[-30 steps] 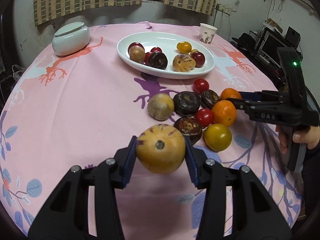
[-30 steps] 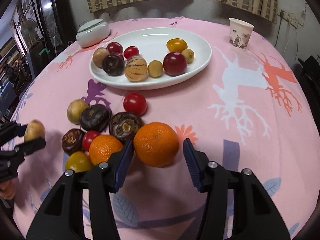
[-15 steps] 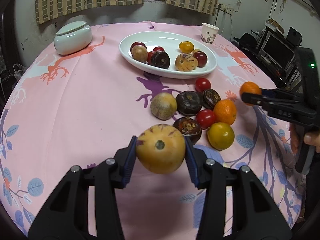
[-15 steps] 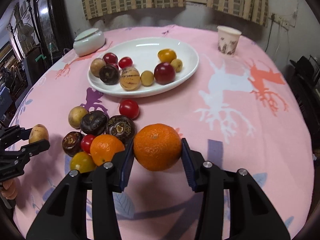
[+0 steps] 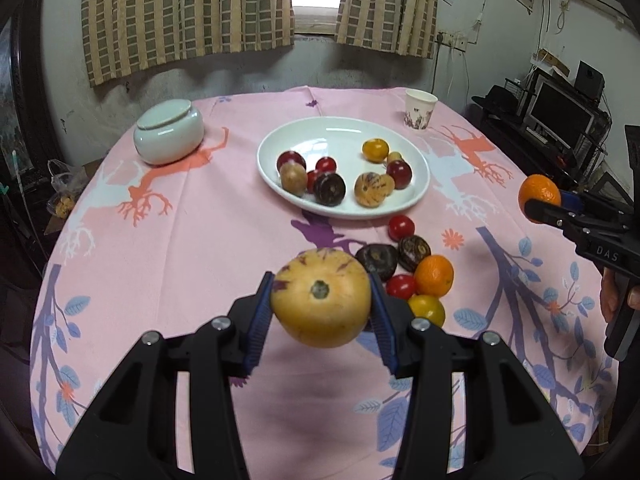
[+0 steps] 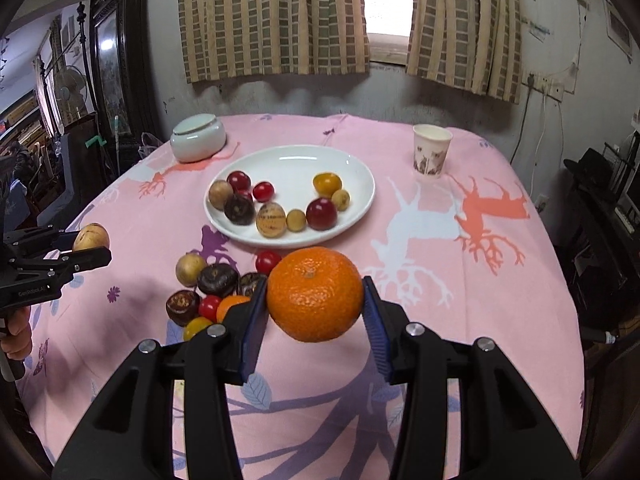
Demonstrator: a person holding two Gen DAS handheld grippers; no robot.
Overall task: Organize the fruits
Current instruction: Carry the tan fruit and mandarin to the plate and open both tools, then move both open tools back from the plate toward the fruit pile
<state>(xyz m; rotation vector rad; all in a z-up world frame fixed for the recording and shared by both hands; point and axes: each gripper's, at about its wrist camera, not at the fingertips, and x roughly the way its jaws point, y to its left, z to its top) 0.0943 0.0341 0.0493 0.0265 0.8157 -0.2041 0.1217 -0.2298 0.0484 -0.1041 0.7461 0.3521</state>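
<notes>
I have a round table under a pink tablecloth (image 5: 168, 248) filling both views, printed with deer and leafy branches. Toward its far side sits the white oval plate (image 5: 416, 184), already holding a mix of fruit: red ones, dark brown ones, a yellow one and a striped tan one. A pale lidded jar (image 5: 168, 136) stands far left of the plate and a paper cup (image 6: 431, 151) far right, both well apart from it. On the cloth just in front of the plate lies a loose cluster of fruit (image 6: 212, 288), with dark ones, small red ones, an orange one and a yellow one touching or nearly so. My left gripper (image 5: 320, 308) is clamped on a yellow melon-like fruit (image 5: 320, 298) with purple streaks, blue pads pressing both sides, held clear above the cloth. My right gripper (image 6: 314, 308) is clamped the same way on a mandarin orange (image 6: 314, 294), also lifted off the table, in front of the cluster and plate.
</notes>
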